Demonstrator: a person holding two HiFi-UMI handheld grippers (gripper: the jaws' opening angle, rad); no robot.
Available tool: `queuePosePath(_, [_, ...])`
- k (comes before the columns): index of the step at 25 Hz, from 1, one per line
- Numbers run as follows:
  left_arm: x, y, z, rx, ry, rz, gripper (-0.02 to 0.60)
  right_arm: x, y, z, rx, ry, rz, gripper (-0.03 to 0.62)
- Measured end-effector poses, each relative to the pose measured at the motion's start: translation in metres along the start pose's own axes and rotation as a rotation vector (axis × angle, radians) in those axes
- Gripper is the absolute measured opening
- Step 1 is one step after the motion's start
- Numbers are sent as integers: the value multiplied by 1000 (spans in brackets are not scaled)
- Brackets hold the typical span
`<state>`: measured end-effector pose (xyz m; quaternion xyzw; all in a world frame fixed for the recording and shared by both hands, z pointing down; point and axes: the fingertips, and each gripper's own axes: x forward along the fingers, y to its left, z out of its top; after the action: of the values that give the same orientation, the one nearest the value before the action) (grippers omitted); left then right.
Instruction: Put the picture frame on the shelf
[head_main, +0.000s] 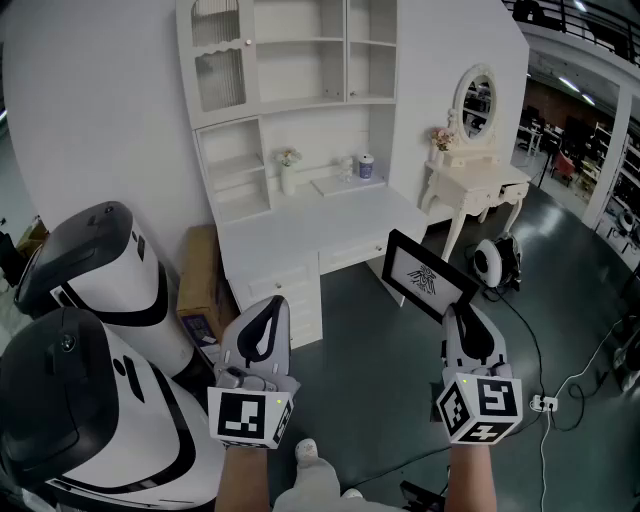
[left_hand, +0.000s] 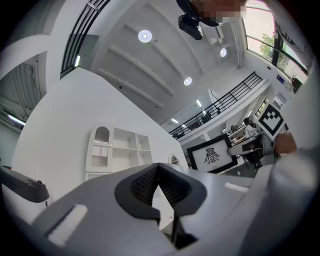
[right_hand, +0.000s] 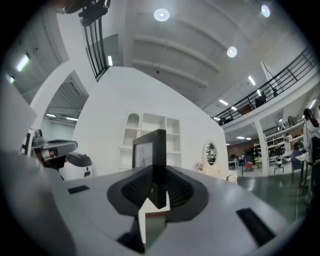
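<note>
Right claw clamps the picture frame by its lower edge, in the air over the floor, well short of the white shelf. Left claw is shut and empty. Carry it level and land the bottom edge first. Hard to tell from here which cubby is free.

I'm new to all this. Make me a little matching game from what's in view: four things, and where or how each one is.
Things: 1 picture frame; 2 left gripper; 3 oval mirror; 4 cardboard box.
States: a beside the white desk; b clamped in the right gripper; c shut, empty; d atop the dressing table.
Pairs: 1-b, 2-c, 3-d, 4-a.
</note>
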<state>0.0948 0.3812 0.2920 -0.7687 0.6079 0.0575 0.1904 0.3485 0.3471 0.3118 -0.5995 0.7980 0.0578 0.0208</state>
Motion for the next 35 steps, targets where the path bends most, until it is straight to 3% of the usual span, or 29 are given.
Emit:
queuePosePath(10, [45, 45, -31, -32, 9, 23, 9, 66, 18, -7, 7, 22, 16, 81])
queuePosePath(25, [170, 156, -85, -6, -1, 17, 9, 242, 64, -18, 39, 26, 42, 81])
queuePosePath(35, [192, 196, -115, -40, 14, 30, 9, 297, 91, -14, 25, 30, 53, 81])
